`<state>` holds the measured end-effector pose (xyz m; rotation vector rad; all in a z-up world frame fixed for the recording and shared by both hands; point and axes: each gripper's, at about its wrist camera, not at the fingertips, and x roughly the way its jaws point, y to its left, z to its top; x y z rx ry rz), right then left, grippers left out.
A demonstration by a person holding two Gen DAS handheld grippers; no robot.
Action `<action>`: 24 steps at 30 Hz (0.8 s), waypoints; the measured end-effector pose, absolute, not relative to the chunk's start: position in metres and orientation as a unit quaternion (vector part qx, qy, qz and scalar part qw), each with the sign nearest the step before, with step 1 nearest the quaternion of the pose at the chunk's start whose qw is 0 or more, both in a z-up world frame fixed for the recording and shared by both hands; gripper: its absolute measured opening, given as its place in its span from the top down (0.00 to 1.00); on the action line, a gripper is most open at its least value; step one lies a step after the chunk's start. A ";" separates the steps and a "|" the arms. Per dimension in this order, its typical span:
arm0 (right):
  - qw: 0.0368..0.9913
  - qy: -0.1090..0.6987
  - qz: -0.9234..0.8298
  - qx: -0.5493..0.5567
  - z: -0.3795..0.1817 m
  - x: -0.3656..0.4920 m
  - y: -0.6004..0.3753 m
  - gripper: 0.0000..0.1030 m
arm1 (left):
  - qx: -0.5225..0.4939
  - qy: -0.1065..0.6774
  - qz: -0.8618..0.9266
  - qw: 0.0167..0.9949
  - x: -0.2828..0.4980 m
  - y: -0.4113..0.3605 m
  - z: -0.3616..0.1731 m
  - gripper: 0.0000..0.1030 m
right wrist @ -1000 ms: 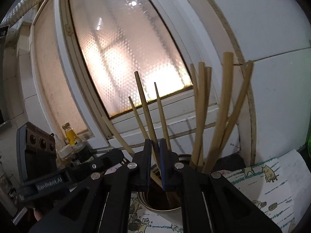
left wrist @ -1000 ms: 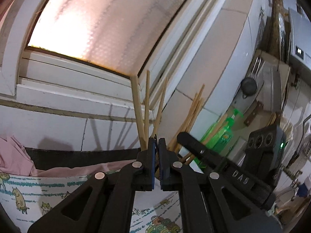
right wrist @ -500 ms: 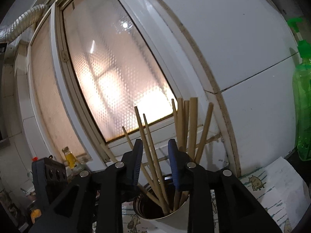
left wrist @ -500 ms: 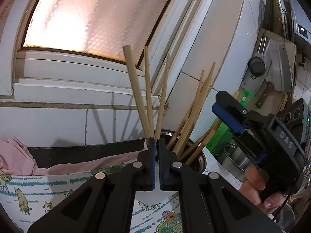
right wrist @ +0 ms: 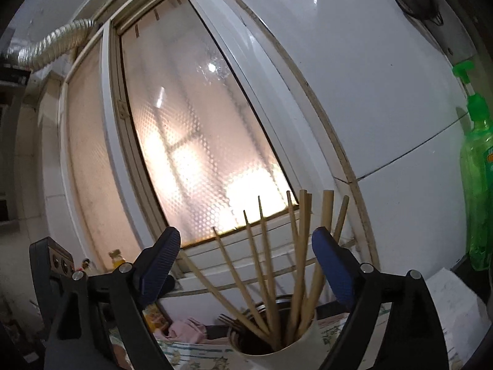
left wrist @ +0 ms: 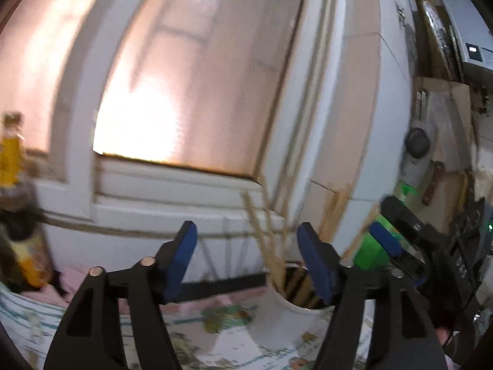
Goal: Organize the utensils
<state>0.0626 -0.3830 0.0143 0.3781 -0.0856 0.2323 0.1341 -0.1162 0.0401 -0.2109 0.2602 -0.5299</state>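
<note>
1. Right wrist view: the chopsticks (right wrist: 271,265) stand bundled in a white cup (right wrist: 277,343), fanned out and leaning at mixed angles, their tips rising in front of the frosted window (right wrist: 191,141). None lies outside the cup in what this view shows.
2. The cup sits on a printed cloth (right wrist: 348,323) on the counter, just below the window sill. In the left wrist view the same cup (left wrist: 286,314) and chopsticks (left wrist: 265,240) appear blurred, between the left fingers.
3. The right gripper (right wrist: 246,265) is spread wide and holds nothing; the chopsticks show between its blue pads (right wrist: 332,268) but do not touch them.
4. The left gripper (left wrist: 246,259) is likewise spread wide and empty. The blur hides finer detail there.
5. The right gripper (left wrist: 400,240) also shows at the right edge of the left wrist view, close to the cup.
6. Around these: a green soap bottle (right wrist: 476,185) by the tiled wall to the right, a pink rag (right wrist: 185,328) left of the cup, and a yellow bottle (left wrist: 12,154) on the sill side.
7. Judged step: the chopsticks look placed and both tools are free of them, so this batch seems done.
8. The next move probably calls for drawing both grippers clear without knocking the leaning sticks, then finding any remaining utensil; none is visible here.
</note>
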 end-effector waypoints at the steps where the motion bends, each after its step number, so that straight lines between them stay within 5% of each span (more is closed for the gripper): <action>1: 0.973 -0.042 0.119 0.192 0.015 0.062 -0.385 0.13 | -0.101 0.120 -0.246 0.957 0.132 -0.112 0.043 0.32; 8: 0.974 -0.049 0.108 0.194 0.014 0.056 -0.387 0.12 | -0.083 0.066 -0.176 0.979 0.109 -0.085 0.048 0.03; 19: 0.999 0.034 -0.027 0.002 -0.027 0.026 -0.325 0.12 | -0.013 0.116 -0.110 0.987 0.062 -0.050 0.012 0.00; 24: 0.998 0.040 -0.041 0.034 -0.045 0.008 -0.320 0.00 | -0.040 0.148 -0.091 0.984 0.057 -0.035 -0.011 0.00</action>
